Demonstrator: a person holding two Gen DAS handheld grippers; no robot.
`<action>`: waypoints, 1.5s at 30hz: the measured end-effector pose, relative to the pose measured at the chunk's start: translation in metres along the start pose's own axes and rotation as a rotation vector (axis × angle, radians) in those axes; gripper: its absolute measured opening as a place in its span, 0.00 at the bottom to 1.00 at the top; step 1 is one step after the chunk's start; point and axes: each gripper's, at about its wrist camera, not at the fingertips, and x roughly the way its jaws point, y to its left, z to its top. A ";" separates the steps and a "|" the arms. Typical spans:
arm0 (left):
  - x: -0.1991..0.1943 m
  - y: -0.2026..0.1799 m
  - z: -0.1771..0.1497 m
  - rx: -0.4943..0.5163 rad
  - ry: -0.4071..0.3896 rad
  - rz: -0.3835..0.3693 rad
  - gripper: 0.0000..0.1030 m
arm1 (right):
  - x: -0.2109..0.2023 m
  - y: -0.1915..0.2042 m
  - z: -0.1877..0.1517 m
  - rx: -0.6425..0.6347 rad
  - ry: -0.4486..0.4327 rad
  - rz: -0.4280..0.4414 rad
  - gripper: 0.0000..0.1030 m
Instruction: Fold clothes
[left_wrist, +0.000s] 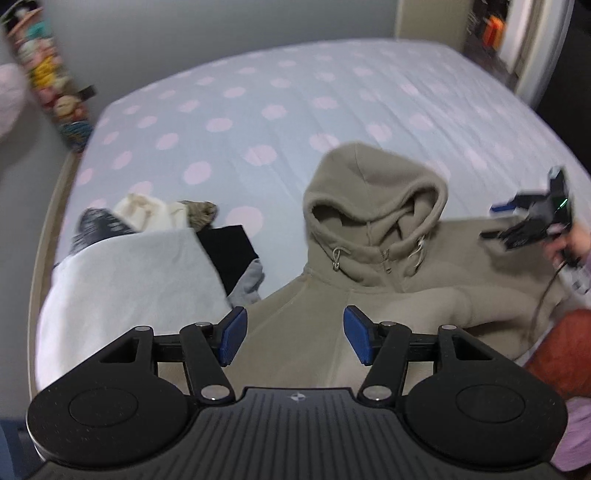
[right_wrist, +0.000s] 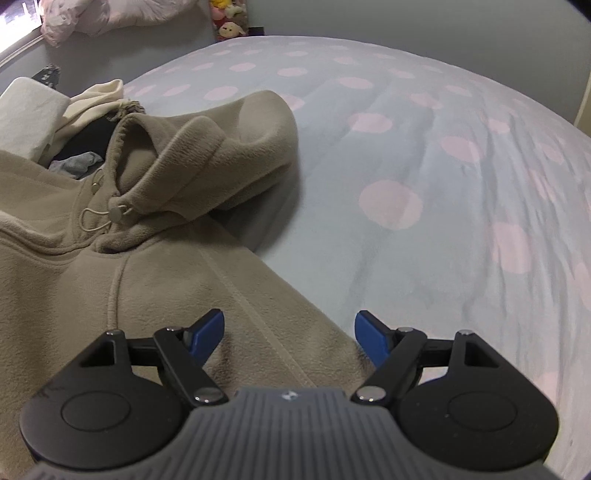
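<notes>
A beige fleece hoodie (left_wrist: 373, 236) lies face up on the bed, hood pointing away from me. My left gripper (left_wrist: 295, 338) hovers open over its left shoulder, blue pads apart with nothing between them. My right gripper (right_wrist: 290, 338) is open too, above the hoodie (right_wrist: 147, 258) at its right shoulder edge. The right gripper (left_wrist: 532, 221) also shows from the left wrist view, held in a hand (left_wrist: 569, 245) at the far right. One sleeve (left_wrist: 443, 306) lies folded across the chest.
A pile of other clothes (left_wrist: 147, 258) sits left of the hoodie: a white garment, a black piece, a grey sock. The bedsheet (right_wrist: 424, 166) is light blue with pink dots. Stuffed toys (left_wrist: 48, 74) hang by the wall. An orange-red cloth (left_wrist: 565, 354) lies at the right edge.
</notes>
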 end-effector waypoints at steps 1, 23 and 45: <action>0.016 0.001 0.002 0.016 0.007 0.000 0.54 | -0.002 0.000 0.000 -0.007 0.002 0.002 0.79; 0.221 0.017 -0.010 0.121 0.270 -0.037 0.62 | 0.052 -0.026 -0.002 0.040 0.145 0.093 0.90; 0.231 0.019 -0.047 -0.128 0.186 -0.108 0.14 | 0.012 -0.011 -0.010 0.048 0.092 0.046 0.34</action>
